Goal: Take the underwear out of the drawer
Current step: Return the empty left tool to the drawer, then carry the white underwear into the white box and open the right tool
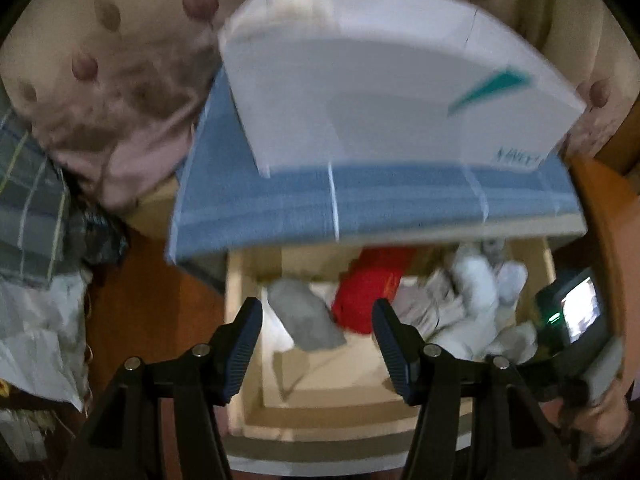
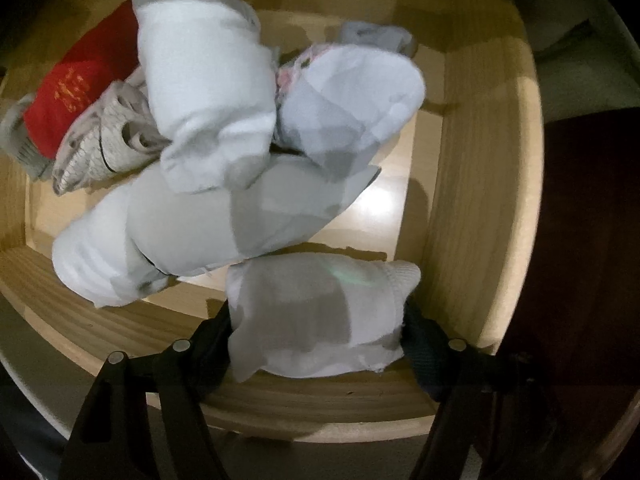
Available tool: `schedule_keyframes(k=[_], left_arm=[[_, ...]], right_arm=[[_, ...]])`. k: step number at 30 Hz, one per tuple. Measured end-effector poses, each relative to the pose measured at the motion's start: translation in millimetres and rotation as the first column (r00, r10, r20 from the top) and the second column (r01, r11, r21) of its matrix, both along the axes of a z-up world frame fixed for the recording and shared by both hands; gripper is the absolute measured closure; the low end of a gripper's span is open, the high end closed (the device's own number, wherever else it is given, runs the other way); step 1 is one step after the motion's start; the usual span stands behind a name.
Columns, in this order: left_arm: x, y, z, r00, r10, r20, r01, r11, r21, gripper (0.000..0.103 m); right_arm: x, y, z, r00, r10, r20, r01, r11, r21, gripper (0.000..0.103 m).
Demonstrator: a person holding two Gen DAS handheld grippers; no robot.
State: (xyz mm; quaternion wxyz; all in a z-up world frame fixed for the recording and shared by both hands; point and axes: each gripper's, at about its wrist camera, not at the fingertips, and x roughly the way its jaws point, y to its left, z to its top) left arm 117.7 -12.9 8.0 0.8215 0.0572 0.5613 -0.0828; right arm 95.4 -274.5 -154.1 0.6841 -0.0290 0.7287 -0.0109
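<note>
The pale wooden drawer [image 1: 236, 320] stands open below me; its right wall shows in the right wrist view [image 2: 476, 200]. It holds several rolled white and grey underwear bundles [image 2: 208, 92], a red garment [image 2: 80, 80] and a grey piece [image 1: 304, 316]. My right gripper [image 2: 320, 320] is shut on a white and grey rolled bundle [image 2: 320, 312] near the drawer's front wall. Its fingers are mostly hidden by the cloth. My left gripper [image 1: 318, 344] is open and empty above the drawer's left half. The right gripper's body [image 1: 576, 312] shows at the drawer's right side.
A white box [image 1: 380, 92] lies on a blue folded cloth [image 1: 360, 200] on top of the cabinet above the drawer. A floral pillow [image 1: 120, 80] and plaid fabric [image 1: 28, 200] lie to the left. A patterned garment [image 2: 100, 140] lies by the red one.
</note>
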Motion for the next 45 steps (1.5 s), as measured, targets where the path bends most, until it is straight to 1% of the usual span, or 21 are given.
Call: schedule_keyframes(k=[3, 5, 9, 12, 18, 22, 24, 28, 32, 35, 38, 41, 44, 45], left_arm=[[-10, -2, -25, 0.999, 0.014, -0.042, -0.014, 1.000, -0.007, 0.045], [-15, -3, -36, 0.998, 0.028, -0.053, -0.028, 1.000, -0.006, 0.045], [-19, -1, -50, 0.996, 0.065, -0.069, -0.066, 0.998, -0.017, 0.045], [-21, 4, -59, 0.993, 0.092, -0.078, -0.095, 0.995, -0.026, 0.045], [-26, 7, -72, 0.991, 0.116, -0.069, -0.118, 0.993, -0.022, 0.045], [-28, 5, -71, 0.993, 0.111, -0.042, -0.112, 0.994, -0.014, 0.045], [-28, 6, -71, 0.993, 0.113, -0.040, -0.113, 0.993, -0.015, 0.045], [-30, 7, -69, 0.991, 0.129, -0.023, -0.129, 0.991, -0.016, 0.045], [-31, 9, -65, 0.990, 0.141, -0.001, -0.141, 0.990, -0.029, 0.045], [-30, 10, -66, 0.989, 0.147, -0.010, -0.148, 0.989, -0.032, 0.045], [-30, 13, -65, 0.987, 0.158, -0.014, -0.158, 0.986, -0.043, 0.045], [-30, 15, -65, 0.987, 0.162, -0.019, -0.163, 0.985, -0.057, 0.045], [-30, 18, -65, 0.985, 0.174, -0.020, -0.175, 0.982, -0.068, 0.045], [-29, 19, -65, 0.984, 0.179, -0.020, -0.180, 0.981, -0.074, 0.045]], right_arm=[[-2, -2, 7, 0.999, 0.001, 0.033, -0.001, 1.000, 0.001, 0.035], [-2, -3, 11, 0.999, 0.002, 0.053, -0.002, 1.000, 0.004, 0.035], [-4, -4, 20, 0.998, -0.009, 0.068, 0.008, 1.000, 0.021, 0.035], [-5, -4, 33, 0.996, -0.002, 0.091, 0.000, 1.000, 0.023, 0.035], [-5, -11, 69, 0.988, -0.009, 0.155, 0.003, 0.999, 0.042, 0.035], [-3, -16, 103, 0.977, -0.015, 0.212, 0.004, 0.999, 0.051, 0.035], [-2, -17, 126, 0.969, -0.019, 0.247, 0.004, 0.998, 0.061, 0.035], [13, -15, 171, 0.947, -0.016, 0.321, -0.009, 0.997, 0.075, 0.035], [26, -10, 218, 0.919, -0.002, 0.395, -0.029, 0.997, 0.072, 0.035], [41, -5, 252, 0.893, 0.007, 0.451, -0.044, 0.996, 0.073, 0.035], [60, 3, 279, 0.870, 0.015, 0.494, -0.056, 0.996, 0.069, 0.035], [84, 11, 301, 0.848, 0.034, 0.529, -0.072, 0.996, 0.051, 0.035], [113, 23, 305, 0.837, 0.036, 0.546, -0.076, 0.996, 0.051, 0.035], [124, 25, 304, 0.839, 0.034, 0.543, -0.075, 0.996, 0.053, 0.035]])
